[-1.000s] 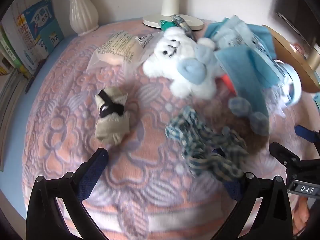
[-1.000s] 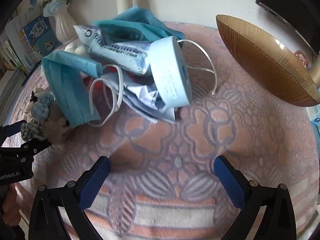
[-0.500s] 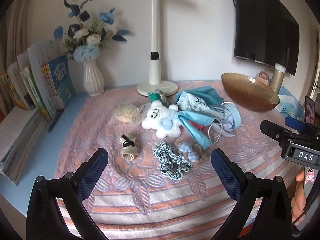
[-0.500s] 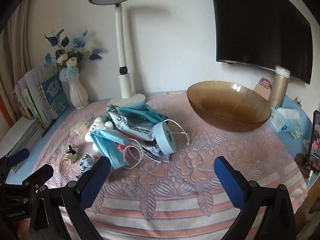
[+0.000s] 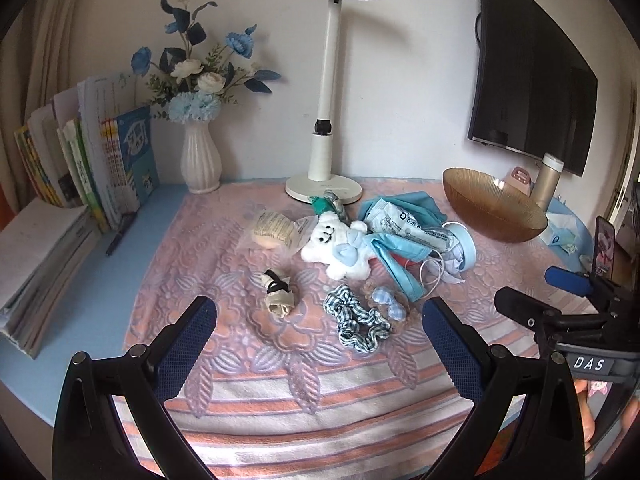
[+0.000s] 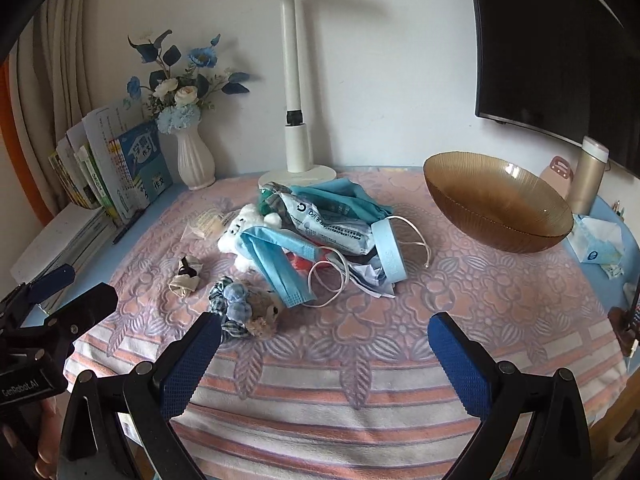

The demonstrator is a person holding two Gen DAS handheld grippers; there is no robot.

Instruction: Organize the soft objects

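Observation:
Soft things lie heaped mid-table on a pink patterned cloth (image 5: pixel 248 364): a white plush bear (image 5: pixel 334 242), blue face masks (image 6: pixel 276 260), a teal cloth (image 6: pixel 340 196), a mask packet (image 6: pixel 324 224), a checked scrunchie (image 5: pixel 356 322), a beige rolled sock with a black band (image 5: pixel 278 296) and a small blue-bowed hair tie (image 5: pixel 384 300). An amber glass bowl (image 6: pixel 496 204) stands empty at the right. My left gripper (image 5: pixel 316 328) is open, held back near the front edge. My right gripper (image 6: pixel 324 344) is open too, in front of the heap. Neither holds anything.
At the back stand a white desk lamp (image 5: pixel 332 120) and a white vase of blue flowers (image 5: pixel 200 160). Books (image 5: pixel 96 164) line the left side. A dark screen (image 6: pixel 560 40), a gold flask (image 6: pixel 588 176) and a tissue pack (image 6: pixel 600 244) are at the right.
Both grippers have pulled back and up from close over the heap, so the whole table now shows. Nothing on the cloth has moved, and both stay open.

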